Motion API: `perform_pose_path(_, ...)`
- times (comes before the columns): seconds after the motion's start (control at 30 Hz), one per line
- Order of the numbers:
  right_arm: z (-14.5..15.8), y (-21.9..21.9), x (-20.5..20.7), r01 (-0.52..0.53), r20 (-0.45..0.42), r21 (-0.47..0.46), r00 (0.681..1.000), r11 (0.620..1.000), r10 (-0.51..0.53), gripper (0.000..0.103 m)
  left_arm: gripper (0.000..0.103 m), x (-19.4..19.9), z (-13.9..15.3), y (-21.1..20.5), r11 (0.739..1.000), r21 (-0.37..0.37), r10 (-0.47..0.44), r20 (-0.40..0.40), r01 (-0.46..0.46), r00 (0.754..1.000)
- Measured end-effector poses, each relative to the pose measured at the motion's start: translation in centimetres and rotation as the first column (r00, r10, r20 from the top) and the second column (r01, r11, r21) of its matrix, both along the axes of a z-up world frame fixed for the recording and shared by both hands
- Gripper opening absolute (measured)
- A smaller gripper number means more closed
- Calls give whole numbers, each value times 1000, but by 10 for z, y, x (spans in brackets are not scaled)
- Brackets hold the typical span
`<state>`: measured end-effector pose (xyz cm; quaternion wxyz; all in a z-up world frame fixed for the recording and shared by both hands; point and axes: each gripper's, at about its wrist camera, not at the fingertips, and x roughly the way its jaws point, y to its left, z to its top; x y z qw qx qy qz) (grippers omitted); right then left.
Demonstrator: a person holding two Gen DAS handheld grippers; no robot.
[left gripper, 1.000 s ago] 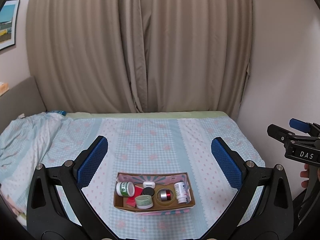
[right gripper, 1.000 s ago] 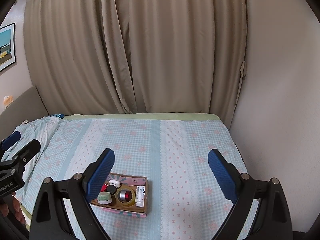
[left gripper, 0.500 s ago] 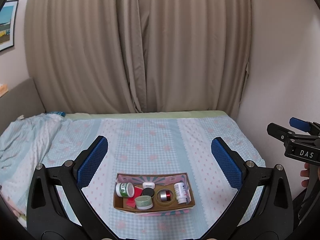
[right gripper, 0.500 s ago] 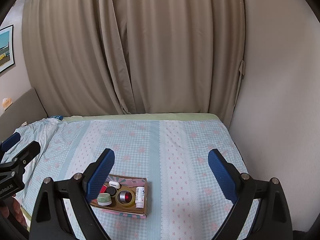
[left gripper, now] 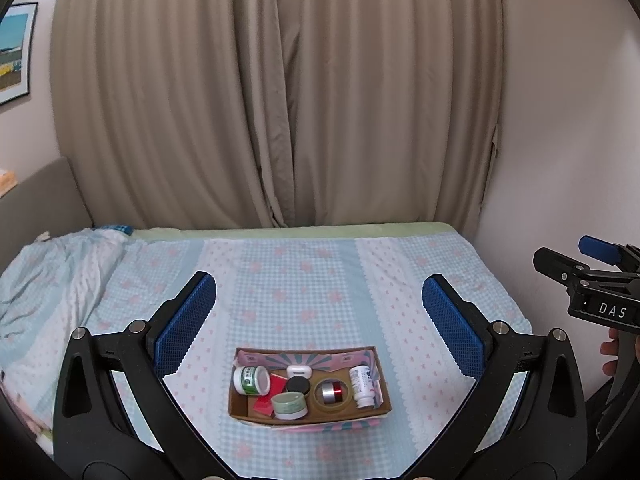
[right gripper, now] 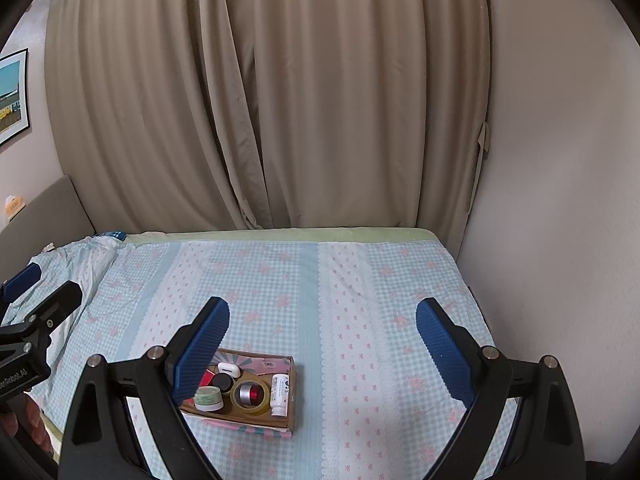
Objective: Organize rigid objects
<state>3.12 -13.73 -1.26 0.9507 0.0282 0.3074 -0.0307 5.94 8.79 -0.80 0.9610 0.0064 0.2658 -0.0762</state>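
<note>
A shallow cardboard box (left gripper: 308, 417) sits on the bed near its front edge. In it lie a green-labelled white jar (left gripper: 251, 379), a red card (left gripper: 267, 396), a white earbud case (left gripper: 299, 369), a black disc (left gripper: 299, 384), a pale green jar (left gripper: 290, 405), a tape roll (left gripper: 316, 400) around a silver-red cylinder (left gripper: 332, 392), and a white bottle (left gripper: 362, 382). My left gripper (left gripper: 319, 324) hangs open above and behind the box, empty. My right gripper (right gripper: 324, 348) is open and empty too; its left pad (right gripper: 202, 350) hides the left part of the box (right gripper: 295, 390).
The bed's checked blue sheet (left gripper: 304, 276) stretches back to beige curtains (left gripper: 280, 100). A crumpled quilt (left gripper: 52, 280) lies at the left by a grey headboard (left gripper: 36, 196). A wall (right gripper: 560, 240) bounds the right side. A person's fingers (left gripper: 610, 356) show at the right edge.
</note>
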Motion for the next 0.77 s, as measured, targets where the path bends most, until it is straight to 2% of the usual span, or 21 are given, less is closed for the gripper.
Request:
perform_pose_path(0.27, 0, 0, -1, 1, 2, 1, 1000, 1000, -1, 93, 103, -2, 1, -3, 1000, 11, 0, 8, 0, 1000)
perform_pose_path(0.63, -3, 1, -1, 19, 4, 7, 1000, 1000, -19, 93, 103, -13, 8, -2, 996, 44, 72, 100, -77, 992)
perform_pose_path(0.77, -3, 1, -1, 19, 3, 8, 1000, 1000, -19, 93, 103, -16, 9, -1, 997, 32, 60, 119, -65, 991)
